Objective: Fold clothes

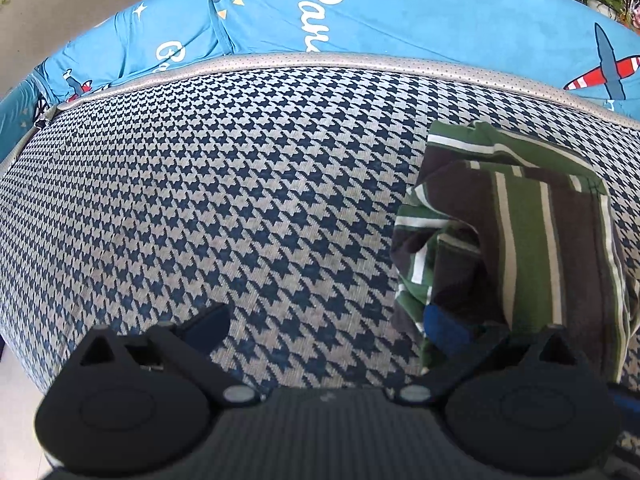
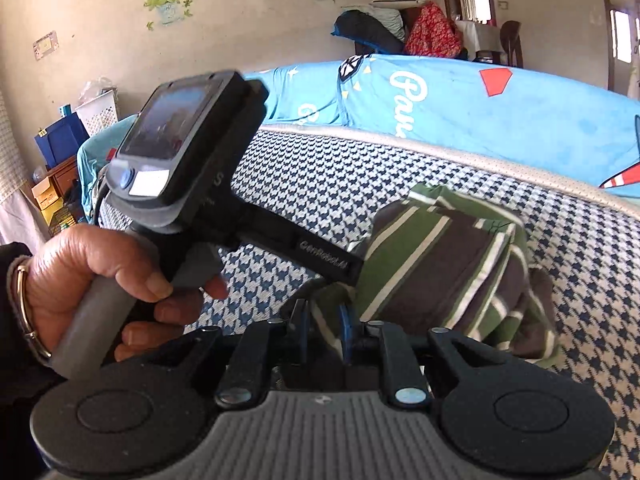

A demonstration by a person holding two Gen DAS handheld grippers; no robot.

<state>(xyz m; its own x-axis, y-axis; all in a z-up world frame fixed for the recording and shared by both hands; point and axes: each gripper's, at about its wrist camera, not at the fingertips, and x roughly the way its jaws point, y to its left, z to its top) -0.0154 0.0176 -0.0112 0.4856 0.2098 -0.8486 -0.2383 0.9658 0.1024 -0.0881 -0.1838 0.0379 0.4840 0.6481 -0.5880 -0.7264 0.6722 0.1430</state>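
Observation:
A striped green, brown and white garment (image 1: 516, 224) lies bunched in a partly folded heap on the houndstooth mattress (image 1: 240, 200). In the left wrist view my left gripper (image 1: 328, 320) stands wide open, and its right finger with the blue pad (image 1: 440, 324) rests against the garment's near left edge. In the right wrist view my right gripper (image 2: 324, 320) is shut on the near edge of the garment (image 2: 432, 264), with striped cloth between its pads. A hand (image 2: 92, 276) holds the left gripper's handle (image 2: 180, 152); its fingers are hidden behind the cloth.
A blue printed sheet (image 1: 400, 20) covers the bed beyond the mattress's grey piping (image 1: 320, 60). Bare houndstooth surface spreads left of the garment. Boxes and a white basket (image 2: 98, 114) stand by the wall on the left; a pile of clothes (image 2: 400, 32) lies far back.

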